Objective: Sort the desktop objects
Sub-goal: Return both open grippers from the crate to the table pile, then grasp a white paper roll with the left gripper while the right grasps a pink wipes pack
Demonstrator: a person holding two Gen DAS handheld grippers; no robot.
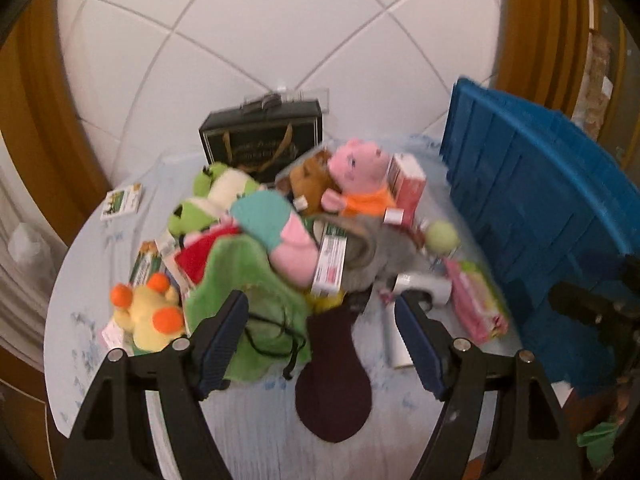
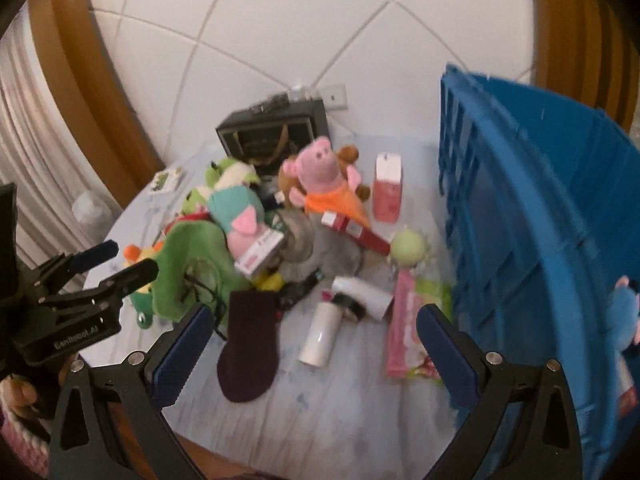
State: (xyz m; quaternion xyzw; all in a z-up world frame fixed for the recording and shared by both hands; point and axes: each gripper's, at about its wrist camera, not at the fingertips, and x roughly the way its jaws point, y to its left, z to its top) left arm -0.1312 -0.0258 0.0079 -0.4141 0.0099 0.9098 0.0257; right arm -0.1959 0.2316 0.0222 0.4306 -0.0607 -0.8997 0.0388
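Both the left gripper [image 1: 320,344] and right gripper [image 2: 312,344] hang spread and empty before the blurred heap of plush toys [image 1: 280,220]; the tall blue plastic crate [image 2: 540,220] beside the heap runs off-frame.

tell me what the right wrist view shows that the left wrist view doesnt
Only the right wrist view shows the blue plush inside the blue crate and the left gripper from the side. Only the left wrist view shows the yellow plush in full. Both share the pink pig, the dark sock and the white bottle.
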